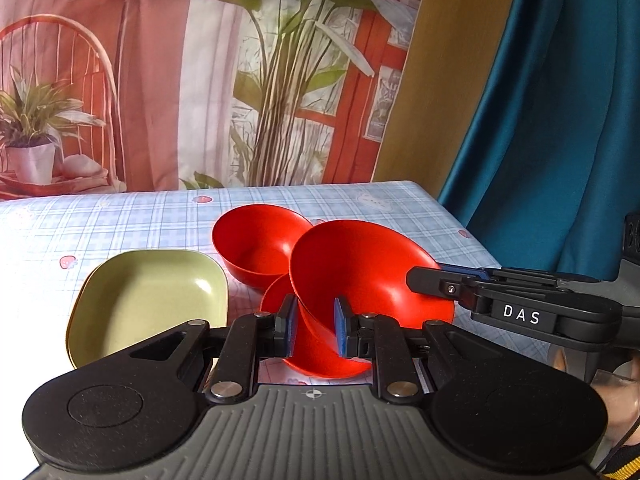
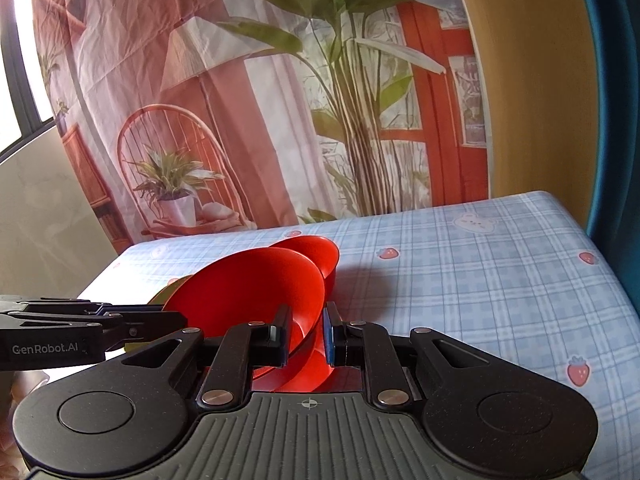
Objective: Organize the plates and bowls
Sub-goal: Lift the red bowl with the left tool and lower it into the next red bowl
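Two grippers, left gripper and right gripper, both clench one tilted red plastic bowl near the tablecloth's right edge, probably steadying it for stacking into another red bowl.

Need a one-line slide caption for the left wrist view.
Both grippers pinch a tilted red bowl beside a green square plate.

Black linkage left gripper and right gripper, blue-padded, ribbed grey bases.
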Available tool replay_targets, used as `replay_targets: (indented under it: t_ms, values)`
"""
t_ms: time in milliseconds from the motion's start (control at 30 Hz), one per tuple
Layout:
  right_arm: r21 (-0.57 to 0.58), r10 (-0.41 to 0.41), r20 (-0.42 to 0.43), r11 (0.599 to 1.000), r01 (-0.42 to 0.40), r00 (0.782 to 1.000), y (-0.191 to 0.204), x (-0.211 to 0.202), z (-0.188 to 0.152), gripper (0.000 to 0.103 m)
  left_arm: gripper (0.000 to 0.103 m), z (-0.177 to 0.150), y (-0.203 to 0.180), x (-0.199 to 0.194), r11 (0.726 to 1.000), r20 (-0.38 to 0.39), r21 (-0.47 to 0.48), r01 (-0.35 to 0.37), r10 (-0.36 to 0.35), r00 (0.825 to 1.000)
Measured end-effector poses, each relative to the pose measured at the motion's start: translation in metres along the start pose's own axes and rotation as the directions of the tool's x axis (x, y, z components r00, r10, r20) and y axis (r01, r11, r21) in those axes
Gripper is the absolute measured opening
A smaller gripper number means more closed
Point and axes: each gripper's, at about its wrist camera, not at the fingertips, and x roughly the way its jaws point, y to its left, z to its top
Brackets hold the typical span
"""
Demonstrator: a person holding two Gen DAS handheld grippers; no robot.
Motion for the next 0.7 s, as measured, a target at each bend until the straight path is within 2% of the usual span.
replay_targets:
  t_ms: [267,700]
  values:
    - [-0.034,-0.019,-0.027,0.999,0.018,0.999,-0.004,0.029,0.004,0.015,0.021,0.000,0.005,0.032,0.999,-0.059,0.013,-0.037,0.037,0.998]
    - [-0.040,-0.023,-0.068,0.999,0.020,0.997,-0.006,0.043,-0.005,0.015,0.021,-0.006,0.006,0.043,0.996,-0.099,0.050,-0.069,0.074,0.992]
